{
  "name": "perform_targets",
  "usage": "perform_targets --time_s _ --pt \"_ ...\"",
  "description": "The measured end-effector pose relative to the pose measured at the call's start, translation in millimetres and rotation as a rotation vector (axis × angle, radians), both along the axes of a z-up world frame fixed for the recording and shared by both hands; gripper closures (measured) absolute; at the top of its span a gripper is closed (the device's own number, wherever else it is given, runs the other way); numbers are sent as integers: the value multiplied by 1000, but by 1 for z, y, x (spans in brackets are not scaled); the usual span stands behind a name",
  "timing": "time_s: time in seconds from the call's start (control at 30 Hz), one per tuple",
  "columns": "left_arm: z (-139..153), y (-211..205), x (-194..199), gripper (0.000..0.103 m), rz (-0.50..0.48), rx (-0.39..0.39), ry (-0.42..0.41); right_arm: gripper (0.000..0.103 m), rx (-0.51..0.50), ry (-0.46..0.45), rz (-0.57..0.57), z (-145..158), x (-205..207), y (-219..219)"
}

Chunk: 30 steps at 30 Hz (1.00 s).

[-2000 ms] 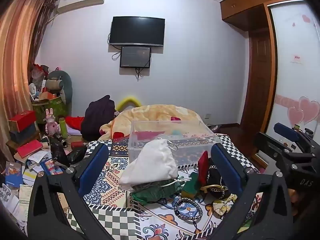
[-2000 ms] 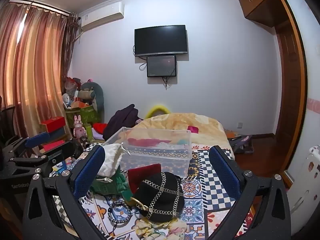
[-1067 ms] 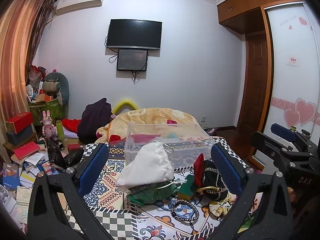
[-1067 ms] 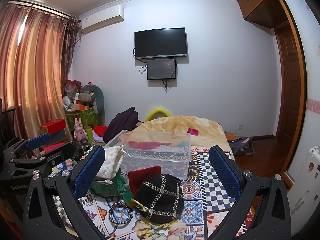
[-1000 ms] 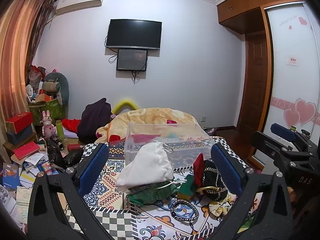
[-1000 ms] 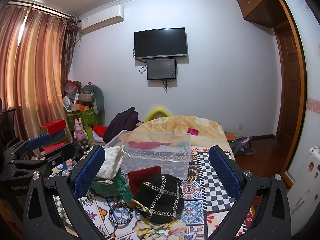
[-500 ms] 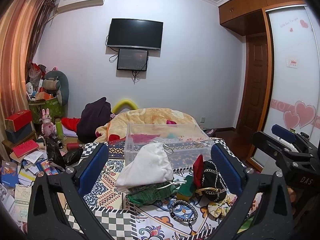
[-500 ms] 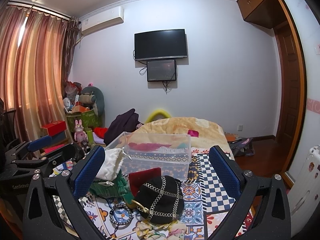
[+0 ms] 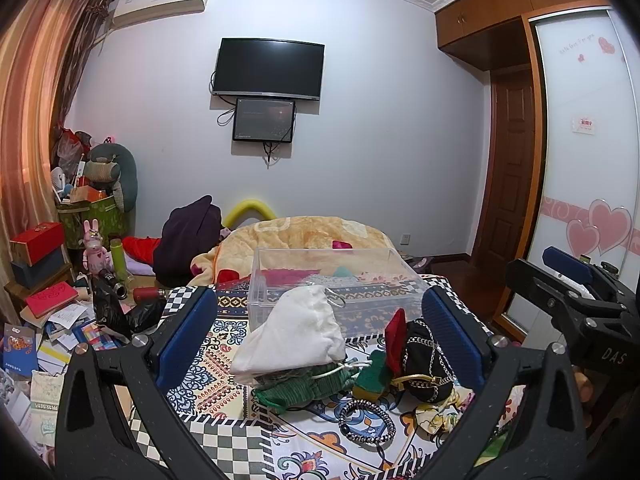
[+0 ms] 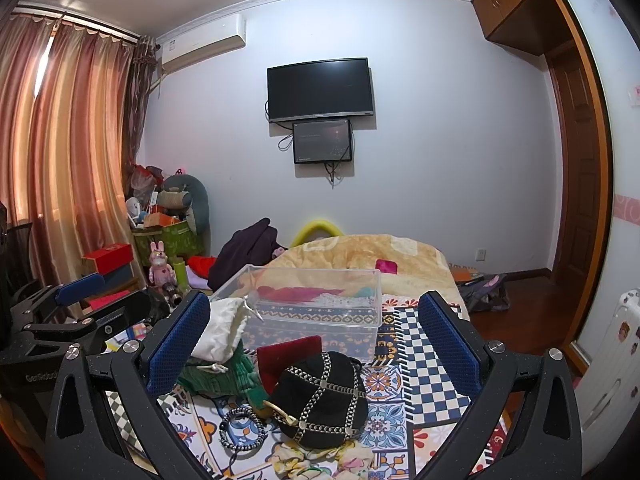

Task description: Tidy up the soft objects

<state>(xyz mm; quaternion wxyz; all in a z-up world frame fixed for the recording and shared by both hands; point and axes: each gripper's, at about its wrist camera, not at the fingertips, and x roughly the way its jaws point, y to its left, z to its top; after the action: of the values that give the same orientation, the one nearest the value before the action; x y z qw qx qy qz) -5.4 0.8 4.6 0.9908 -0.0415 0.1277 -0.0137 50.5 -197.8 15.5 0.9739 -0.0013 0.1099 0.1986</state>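
A pile of soft things lies on the patterned cloth: a white drawstring pouch (image 9: pixel 296 334) (image 10: pixel 220 332) on a green knitted piece (image 9: pixel 304 386) (image 10: pixel 224 376), a black chain-trimmed pouch (image 9: pixel 426 360) (image 10: pixel 320 396), a red pouch (image 10: pixel 290 354) and a beaded bracelet (image 9: pixel 366 420). Behind them stands a clear plastic box (image 9: pixel 332 280) (image 10: pixel 316 300) holding red and teal items. My left gripper (image 9: pixel 318 338) is open, above the pile. My right gripper (image 10: pixel 312 344) is open, above the black pouch. Each gripper shows in the other's view.
The cloth covers a table (image 10: pixel 424 364) in front of a bed with a yellow blanket (image 9: pixel 312 232). Books and boxes clutter the floor at left (image 9: pixel 44 320). A wardrobe with heart decals (image 9: pixel 584 200) stands at right.
Both grippers have stayed open and almost still; the views have only drifted slightly upward. Nothing on the table has moved.
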Motion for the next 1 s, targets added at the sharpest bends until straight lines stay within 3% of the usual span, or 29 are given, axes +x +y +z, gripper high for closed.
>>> perform_targets --time_s 1.0 --pt "1 -2 1 0 -5 -6 1 0 3 -2 -3 0 2 -1"
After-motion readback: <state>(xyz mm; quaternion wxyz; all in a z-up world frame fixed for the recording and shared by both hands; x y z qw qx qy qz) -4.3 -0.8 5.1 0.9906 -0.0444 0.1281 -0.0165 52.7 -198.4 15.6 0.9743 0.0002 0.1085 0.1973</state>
